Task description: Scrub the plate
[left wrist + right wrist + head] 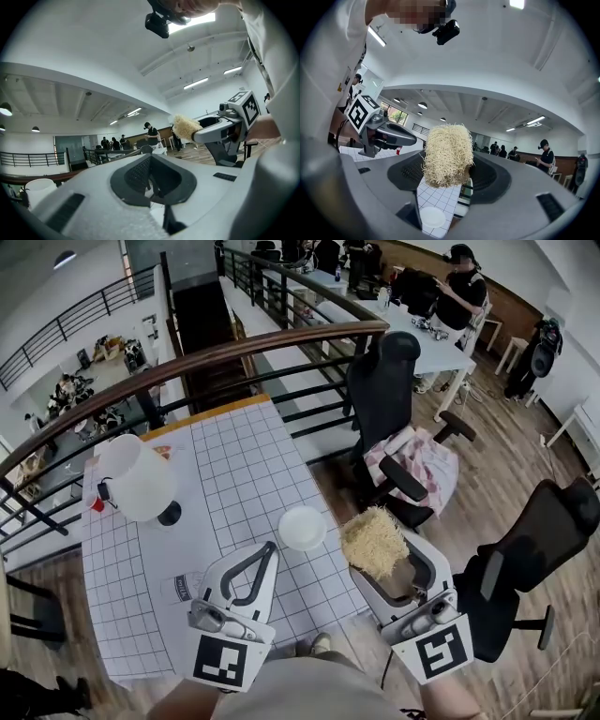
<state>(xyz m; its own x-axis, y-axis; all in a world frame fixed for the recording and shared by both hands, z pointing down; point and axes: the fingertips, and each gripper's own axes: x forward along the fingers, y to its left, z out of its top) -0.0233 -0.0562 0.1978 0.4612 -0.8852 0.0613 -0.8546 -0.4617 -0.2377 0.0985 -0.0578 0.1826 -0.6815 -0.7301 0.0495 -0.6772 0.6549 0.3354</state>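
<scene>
A small white plate [302, 527] lies on the white grid-patterned table [234, 465], close to its right edge. In the right gripper view the plate [431, 217] shows far below the jaws. My right gripper [377, 549] is held in the air to the right of the plate, shut on a straw-coloured fibre scrubber [373, 540] that sticks out past the jaws. The scrubber [446, 154] fills the middle of the right gripper view. My left gripper [269, 552] hovers just left of the plate and nearer to me, jaws together with nothing between them [152, 183].
A white lamp shade [136, 477] on a black base stands at the table's left, with a red cup [97, 504] beside it. A clear bottle [178, 587] lies near the left gripper. Black office chairs [389, 390] [539, 540] stand right of the table; a curved railing [234, 348] runs behind it.
</scene>
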